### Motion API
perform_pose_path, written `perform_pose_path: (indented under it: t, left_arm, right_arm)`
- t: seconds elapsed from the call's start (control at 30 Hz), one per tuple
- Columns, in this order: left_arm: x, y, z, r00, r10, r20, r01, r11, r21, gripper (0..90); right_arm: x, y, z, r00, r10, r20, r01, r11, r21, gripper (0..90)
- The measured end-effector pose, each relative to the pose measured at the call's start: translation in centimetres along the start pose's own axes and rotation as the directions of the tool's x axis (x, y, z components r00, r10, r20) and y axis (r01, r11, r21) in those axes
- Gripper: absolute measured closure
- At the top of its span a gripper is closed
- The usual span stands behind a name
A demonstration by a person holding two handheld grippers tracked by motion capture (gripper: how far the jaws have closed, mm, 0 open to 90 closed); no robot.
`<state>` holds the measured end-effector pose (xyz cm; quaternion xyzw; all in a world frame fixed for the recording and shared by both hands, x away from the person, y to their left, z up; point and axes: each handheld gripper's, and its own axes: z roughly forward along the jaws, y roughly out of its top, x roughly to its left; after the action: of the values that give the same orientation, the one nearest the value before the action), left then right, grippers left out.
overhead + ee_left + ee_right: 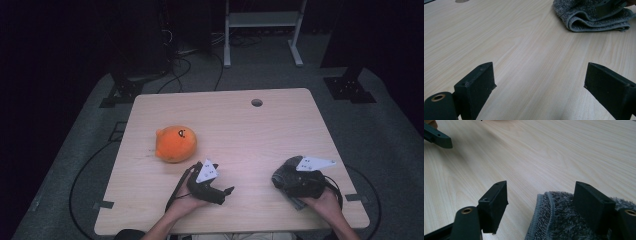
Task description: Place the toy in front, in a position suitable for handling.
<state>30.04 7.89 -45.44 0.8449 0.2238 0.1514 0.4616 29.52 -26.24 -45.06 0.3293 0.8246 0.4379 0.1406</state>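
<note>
while our right hand-held gripper (540,203) hovers wide open and empty over the soft, limp grey towel (564,220), we judge its folded edge best to pinch.

Grey cloth (564,220) partly under right gripper (541,202)

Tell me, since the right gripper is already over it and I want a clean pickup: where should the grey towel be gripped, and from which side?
Grip the grey towel at its bound, folded edge facing the table's middle. The open right gripper already straddles that edge, one jaw over bare wood, one over the pile, so probably come down from above. The folds stack thickest there, giving soft cloth something to pinch.
</note>
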Motion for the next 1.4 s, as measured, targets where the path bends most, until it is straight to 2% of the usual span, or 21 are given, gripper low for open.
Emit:
perform_pose_path:
  t: [0.2, 0.27, 0.4, 0.5, 0.67, 0.7, 0.83, 0.9, 0.93, 0.97, 1.0, 1.07, 1.1, 1.13, 1.2, 1.23, 1.27, 1.3, 1.33, 1.37, 1.4]
  left_arm:
    - [-0.1, 0.2, 0.0, 1.0, 0.008, 0.002, -0.008, 1.0, -0.004, 9.1]
    - [0.2, 0.4, -0.2, 0.9996, 0.018, -0.02, -0.018, 0.9998, -0.002, 9.0]
    - [1.1, 1.0, -0.9, 0.9986, 0.006, -0.052, -0.007, 0.9995, -0.03, 8.6]
    - [2.0, 1.3, -1.7, 0.9972, -0.025, -0.07, 0.02, 0.9979, -0.062, 8.3]
    - [3.1, 1.6, -2.9, 0.9922, -0.023, -0.122, 0.012, 0.9958, -0.091, 8.3]
    - [3.1, 1.6, -2.9, 0.9922, -0.023, -0.122, 0.012, 0.9958, -0.091, 8.3]
    - [4.9, 1.9, -4.5, 0.9834, -0.041, -0.177, 0.019, 0.9923, -0.122, 8.3]
    - [5.7, 2.0, -5.1, 0.9803, -0.043, -0.193, 0.02, 0.9924, -0.121, 8.2]
    - [6.2, 2.0, -5.5, 0.9761, -0.042, -0.213, 0.016, 0.9926, -0.12, 8.0]
    - [6.2, 2.0, -5.5, 0.9761, -0.042, -0.213, 0.016, 0.9926, -0.12, 7.5]
    - [7.1, 1.8, -6.0, 0.9721, -0.063, -0.226, 0.031, 0.9894, -0.142, 7.5]
    - [8.1, 1.6, -6.6, 0.9649, -0.075, -0.252, 0.04, 0.9891, -0.141, 7.0]
    - [8.1, 1.6, -6.6, 0.9649, -0.075, -0.252, 0.04, 0.9891, -0.141, 6.7]
    - [9.0, 1.5, -7.2, 0.961, -0.091, -0.261, 0.051, 0.9865, -0.156, 6.7]
    - [9.8, 1.3, -7.7, 0.9545, -0.096, -0.282, 0.048, 0.984, -0.171, 6.6]
    - [10.2, 1.2, -7.9, 0.9533, -0.11, -0.281, 0.062, 0.9826, -0.175, 6.6]
    - [10.2, 1.2, -7.9, 0.9533, -0.11, -0.281, 0.062, 0.9826, -0.175, 6.6]
    - [11.1, 0.9, -8.1, 0.9483, -0.105, -0.299, 0.064, 0.9874, -0.144, 6.5]
    - [11.1, 0.9, -8.1, 0.9483, -0.105, -0.299, 0.064, 0.9874, -0.144, 6.5]
    - [11.5, 0.7, -8.1, 0.9452, -0.107, -0.309, 0.065, 0.9876, -0.143, 6.5]
    - [12.2, 0.5, -8.3, 0.9445, -0.129, -0.302, 0.087, 0.985, -0.149, 6.5]
  right_arm:
    - [0.0, -0.1, 0.0, 1.0, 0.0, -0.003, 0.0, 1.0, 0.001, 26.8]
    - [0.0, -0.1, 0.0, 1.0, 0.002, -0.003, -0.002, 1.0, 0.0, 26.7]
    - [-0.1, -0.1, -0.1, 1.0, 0.003, -0.003, -0.003, 1.0, -0.002, 26.7]
    - [-0.1, -0.1, -0.2, 0.9999, 0.011, -0.007, -0.011, 0.9999, -0.011, 26.7]
    - [-0.2, -0.1, -0.1, 0.9998, 0.018, -0.009, -0.018, 0.9998, -0.009, 26.7]
    - [-0.2, -0.1, -0.1, 0.9998, 0.018, -0.009, -0.018, 0.9998, -0.009, 26.7]
    - [-0.1, -0.1, -0.2, 0.9998, 0.021, -0.006, -0.021, 0.9997, -0.013, 26.6]
    - [-0.2, -0.1, -0.2, 0.9997, 0.022, -0.006, -0.022, 0.9997, -0.014, 26.5]
    - [-0.2, -0.1, -0.3, 0.9997, 0.023, -0.005, -0.023, 0.9996, -0.016, 26.4]
    - [-0.2, -0.1, -0.3, 0.9997, 0.023, -0.005, -0.023, 0.9996, -0.016, 26.4]
    - [-0.2, -0.1, -0.4, 0.9998, 0.021, 0.001, -0.021, 0.9995, -0.025, 26.7]
    - [-0.2, 0.0, -0.7, 0.9998, 0.01, 0.014, -0.009, 0.9989, -0.047, 26.9]
    - [-0.2, 0.0, -0.8, 0.9998, 0.016, 0.012, -0.015, 0.9982, -0.058, 26.9]
    - [-0.3, 0.0, -0.9, 0.9996, 0.024, 0.012, -0.023, 0.9976, -0.065, 26.9]
    - [-0.4, -0.1, -1.0, 0.9995, 0.027, 0.017, -0.026, 0.9976, -0.065, 27.0]
    - [-0.5, -0.1, -1.0, 0.9994, 0.031, 0.017, -0.03, 0.9976, -0.063, 27.2]
    - [-0.4, -0.1, -1.0, 0.9993, 0.033, 0.019, -0.031, 0.9976, -0.062, 27.4]
    - [-0.4, -0.1, -1.0, 0.9994, 0.028, 0.019, -0.027, 0.9975, -0.065, 27.4]
    - [-0.4, 0.0, -1.0, 0.9994, 0.029, 0.018, -0.028, 0.9973, -0.068, 27.3]
    - [-0.4, 0.0, -1.0, 0.9994, 0.029, 0.018, -0.028, 0.9973, -0.068, 27.3]
    - [-0.4, 0.0, -1.1, 0.9994, 0.03, 0.018, -0.029, 0.9971, -0.07, 27.3]
